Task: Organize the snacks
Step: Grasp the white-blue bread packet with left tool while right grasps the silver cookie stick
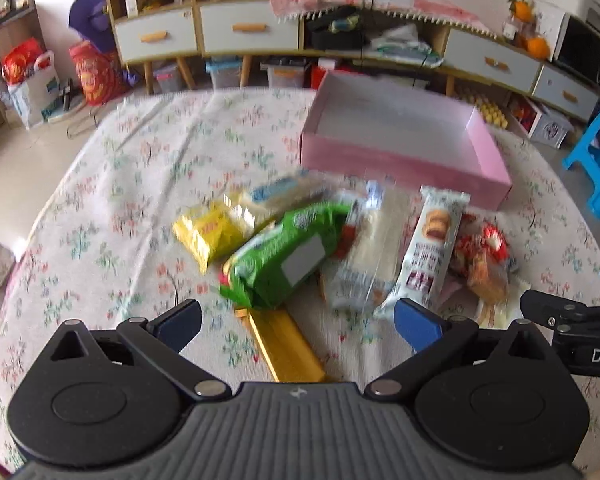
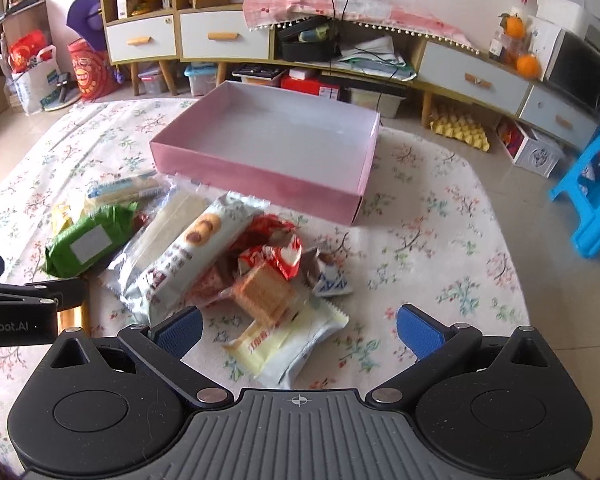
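Hovering over the tabletop [image 2: 440, 208], both units empty. Left hand-held gripper [image 1: 298, 322]: jaws spread wide, nothing between the blue pads, gold bar [image 1: 286, 348] on the cloth right below the gap, its near end cut off by the gripper body. Right hand-held gripper [image 2: 300, 330]: jaws also wide apart, holding nothing, a pale cream packet [image 2: 288, 346] lying under the gap.

Snack pile sits just ahead of both, all still on the floral cloth:
- green pack [image 1: 284, 258] with a white label, tilted, overlapping the top of the gold bar
- yellow packet [image 1: 206, 234] just left of it, touching
- blue-and-white bar [image 1: 284, 192] behind the green pack, heavily blurred, print unreadable
- clear-wrapped white wafer pack [image 2: 164, 224], partly under its neighbours
- white cookie pack [image 2: 192, 256] with a biscuit picture, lying across the pile
- red wrappers and a square cracker pack [image 2: 266, 288], jumbled, edges hard to separate
- small blue-white wrapper [image 2: 332, 280] at the pile's right edge

Pink box [image 2: 260, 184] lies beyond the pile, open top, white inside, no snacks in it. In the left view its far rim is smeared by motion blur.

Each view catches only a corner of the other gripper at the frame edge.
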`<state>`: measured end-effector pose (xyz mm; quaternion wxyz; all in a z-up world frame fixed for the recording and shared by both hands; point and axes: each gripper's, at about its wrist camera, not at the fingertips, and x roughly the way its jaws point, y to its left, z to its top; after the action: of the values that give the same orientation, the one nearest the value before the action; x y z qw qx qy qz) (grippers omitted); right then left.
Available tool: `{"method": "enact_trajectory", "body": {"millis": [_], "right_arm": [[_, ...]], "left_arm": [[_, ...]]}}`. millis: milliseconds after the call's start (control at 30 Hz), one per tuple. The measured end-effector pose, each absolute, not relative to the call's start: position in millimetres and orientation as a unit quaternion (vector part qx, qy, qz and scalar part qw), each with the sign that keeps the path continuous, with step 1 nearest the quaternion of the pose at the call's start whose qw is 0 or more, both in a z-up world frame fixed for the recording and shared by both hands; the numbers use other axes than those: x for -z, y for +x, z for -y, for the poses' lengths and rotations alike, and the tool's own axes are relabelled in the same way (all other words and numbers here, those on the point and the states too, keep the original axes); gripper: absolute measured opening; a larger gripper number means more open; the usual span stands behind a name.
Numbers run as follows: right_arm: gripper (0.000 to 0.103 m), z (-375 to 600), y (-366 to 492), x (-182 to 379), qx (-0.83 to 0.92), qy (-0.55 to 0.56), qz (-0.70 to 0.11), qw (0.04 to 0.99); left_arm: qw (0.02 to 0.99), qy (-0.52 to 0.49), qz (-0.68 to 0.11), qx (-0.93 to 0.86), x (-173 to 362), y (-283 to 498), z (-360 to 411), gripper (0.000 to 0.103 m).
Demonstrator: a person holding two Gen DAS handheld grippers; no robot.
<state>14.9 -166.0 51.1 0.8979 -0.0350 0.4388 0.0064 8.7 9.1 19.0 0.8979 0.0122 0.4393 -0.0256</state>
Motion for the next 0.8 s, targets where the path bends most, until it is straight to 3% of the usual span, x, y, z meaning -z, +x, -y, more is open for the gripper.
{"method": "enact_trajectory", "body": {"millis": [267, 400, 800], "right_arm": [[0.103, 161, 41, -86, -0.010, -0.046, -0.393, 0.919], [0.103, 173, 57, -68, -0.048, 0.025, -0.430, 0.901], [0.103, 199, 80, -47, -0.089, 0.074, -0.450, 0.886]], "left_arm": [[0.907, 0.055, -0.412, 0.062, -34, 31, 0, 0.103], [0.917, 0.073, -0.387, 0.055, -28, 39, -3, 0.103], [0.892, 0.020, -0.441, 0.095, -10, 73, -31, 0.100]]}}
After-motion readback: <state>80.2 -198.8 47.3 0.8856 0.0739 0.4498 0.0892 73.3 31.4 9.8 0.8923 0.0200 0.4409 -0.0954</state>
